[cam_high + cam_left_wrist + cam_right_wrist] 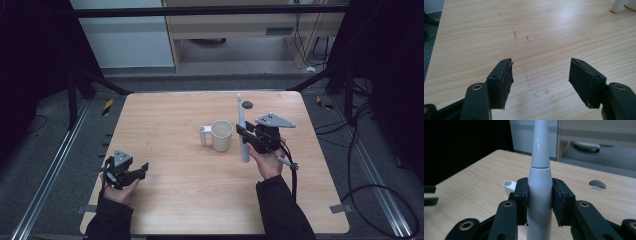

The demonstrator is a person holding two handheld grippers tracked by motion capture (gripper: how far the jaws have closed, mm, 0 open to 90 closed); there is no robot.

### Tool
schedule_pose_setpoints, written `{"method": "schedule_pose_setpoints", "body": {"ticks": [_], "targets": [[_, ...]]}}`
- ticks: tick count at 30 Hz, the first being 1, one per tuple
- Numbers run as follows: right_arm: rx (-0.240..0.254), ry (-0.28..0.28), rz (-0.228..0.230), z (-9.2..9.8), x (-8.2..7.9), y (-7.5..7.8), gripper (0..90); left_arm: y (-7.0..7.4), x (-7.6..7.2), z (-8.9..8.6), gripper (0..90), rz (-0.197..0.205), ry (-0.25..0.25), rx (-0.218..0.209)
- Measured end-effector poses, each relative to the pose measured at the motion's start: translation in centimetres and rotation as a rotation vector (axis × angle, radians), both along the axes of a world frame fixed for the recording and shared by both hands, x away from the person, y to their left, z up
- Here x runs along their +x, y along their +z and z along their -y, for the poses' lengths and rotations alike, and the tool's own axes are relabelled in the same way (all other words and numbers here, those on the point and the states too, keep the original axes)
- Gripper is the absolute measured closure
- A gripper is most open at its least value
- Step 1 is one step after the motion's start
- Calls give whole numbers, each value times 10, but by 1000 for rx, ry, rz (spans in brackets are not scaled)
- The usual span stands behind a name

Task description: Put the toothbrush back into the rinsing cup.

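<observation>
**Toothbrush gripped and upright, not yet in the cup**

High view: right gripper [243, 131] holds the white electric toothbrush [242, 127] upright, just right of the cream cup [221, 135]. Brush base looks to be at or near the counter [165, 200], beside the cup and not inside it; can't tell if it touches the surface. A small white tube-shaped holder [202, 135] stands just left of the cup. Left gripper [144, 169] hovers well apart at the near-left part of the counter, holding nothing. A dark round hole [247, 104] sits near the far edge.

Left gripper view: fingers [500, 82] spread wide, only bare wood between them. White holder's foot [617, 7] shows at the top right corner, far off.

Right gripper view: fingers [521, 202] clamped on the toothbrush body [539, 192] from both sides, just under the seam where the neck tapers. Brush stands straight, centred in the grip. Holder's open top [509, 184] peeks out behind the left finger.

Judgement: the pick is done and the grip looks solid. Left to do, if the brush is headed for the cup or holder: lift, shift left over the opening, lower, release. Left gripper idle so far.
</observation>
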State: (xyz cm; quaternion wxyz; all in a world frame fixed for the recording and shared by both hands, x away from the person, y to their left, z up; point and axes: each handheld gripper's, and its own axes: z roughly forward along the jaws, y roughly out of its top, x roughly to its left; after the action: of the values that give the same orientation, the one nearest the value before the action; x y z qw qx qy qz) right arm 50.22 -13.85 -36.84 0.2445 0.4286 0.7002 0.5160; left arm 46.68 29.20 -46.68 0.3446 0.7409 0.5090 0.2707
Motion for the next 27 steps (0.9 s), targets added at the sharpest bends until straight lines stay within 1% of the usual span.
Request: {"method": "schedule_pose_setpoints", "body": {"ticks": [4, 5, 8, 13, 18, 24, 27], "targets": [[25, -28, 47, -1, 1, 3, 674, 0, 0, 0, 345, 1, 1, 0], [39, -34, 57, -2, 2, 4, 675, 0, 0, 0, 345, 0, 1, 0], [59, -40, 70, -4, 5, 6, 675, 0, 0, 0, 345, 1, 1, 0], [88, -77, 103, -8, 12, 7, 674, 0, 0, 0, 345, 2, 3, -3], [130, -105, 135, -12, 19, 8, 675, 0, 0, -1, 344, 2, 3, -3], [155, -131, 171, -16, 28, 11, 675, 0, 0, -1, 344, 3, 5, -6], [163, -141, 174, -17, 33, 13, 675, 0, 0, -1, 344, 4, 6, -7]]}}
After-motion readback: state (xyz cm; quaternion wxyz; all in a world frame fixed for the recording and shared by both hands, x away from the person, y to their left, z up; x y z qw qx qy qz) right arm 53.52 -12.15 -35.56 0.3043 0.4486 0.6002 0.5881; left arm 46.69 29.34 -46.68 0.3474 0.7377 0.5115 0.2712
